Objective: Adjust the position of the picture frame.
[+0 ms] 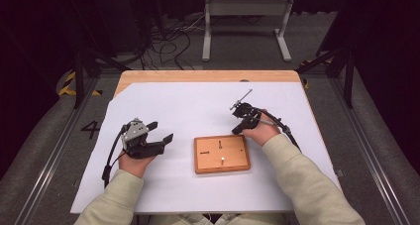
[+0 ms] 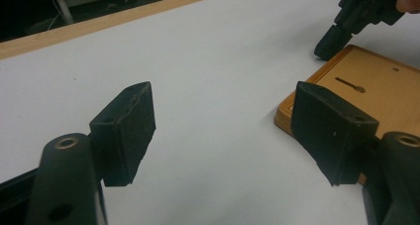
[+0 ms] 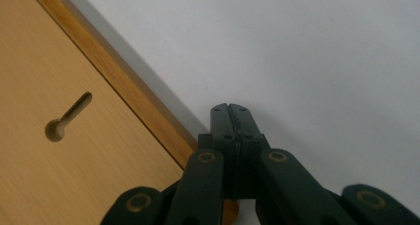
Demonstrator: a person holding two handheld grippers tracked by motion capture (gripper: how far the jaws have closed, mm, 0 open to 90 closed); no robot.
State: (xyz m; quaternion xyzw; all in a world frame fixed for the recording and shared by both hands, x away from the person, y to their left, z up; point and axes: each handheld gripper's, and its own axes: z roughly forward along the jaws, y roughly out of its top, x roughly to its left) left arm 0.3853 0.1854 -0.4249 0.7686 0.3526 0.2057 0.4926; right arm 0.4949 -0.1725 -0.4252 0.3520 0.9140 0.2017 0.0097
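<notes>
Wooden board [image 1: 221, 153] lies flat near the middle of the white sheet [image 1: 198, 106] covering the counter [image 1: 148, 77], between the two hands. Its top shows keyhole slots [image 3: 68, 117].

Right gripper [image 1: 238, 130]: jaws pressed together, nothing between them, tips on or just above the sheet beside the board's far right corner, just clear of the edge.

Left gripper [image 1: 162, 132]: jaws standing wide, empty, left of the board and apart from it. Bare sheet between it and the board.

Beyond the counter: a grey metal stand [image 1: 246, 22] and loose cables [image 1: 166, 41] on the floor.
</notes>
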